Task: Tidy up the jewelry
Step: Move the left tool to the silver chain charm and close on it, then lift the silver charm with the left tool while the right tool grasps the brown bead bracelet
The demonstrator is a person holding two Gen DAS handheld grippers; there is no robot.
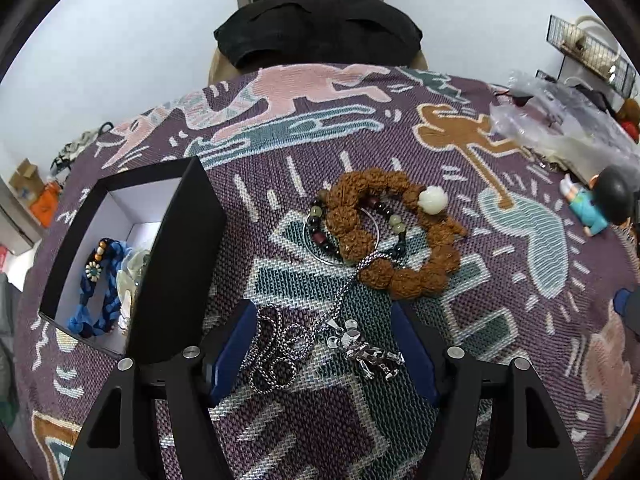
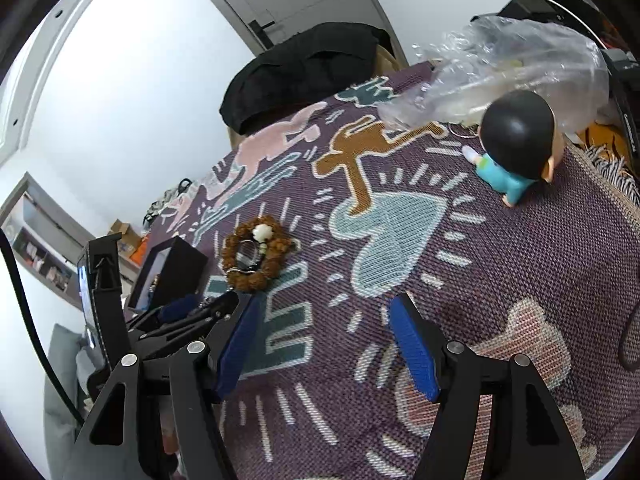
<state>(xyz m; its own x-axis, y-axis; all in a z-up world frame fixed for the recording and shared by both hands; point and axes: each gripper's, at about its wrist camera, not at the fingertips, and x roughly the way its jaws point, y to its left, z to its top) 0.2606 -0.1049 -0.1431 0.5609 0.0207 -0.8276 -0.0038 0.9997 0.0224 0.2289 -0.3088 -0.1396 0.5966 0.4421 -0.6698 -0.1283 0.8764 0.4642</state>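
In the left wrist view my left gripper (image 1: 324, 320) is open, its blue pads either side of a silver chain necklace (image 1: 280, 352) with a metal figure pendant (image 1: 368, 350) lying on the patterned cloth. Beyond it lie a brown rough-bead bracelet (image 1: 400, 236) with a white bead, a dark bead bracelet (image 1: 320, 224) and a thin metal ring. An open black box (image 1: 168, 248) at left holds a blue braided bracelet (image 1: 102, 288). My right gripper (image 2: 324, 320) is open and empty over bare cloth; the brown bracelet (image 2: 258, 254), box (image 2: 176, 276) and left gripper (image 2: 192, 312) lie to its left.
A small doll in blue with a black head (image 2: 516, 140) lies at the right, also in the left wrist view (image 1: 600, 204). Crumpled clear plastic bags (image 2: 500, 68) sit behind it. A chair with black cloth (image 1: 316, 28) stands at the table's far edge.
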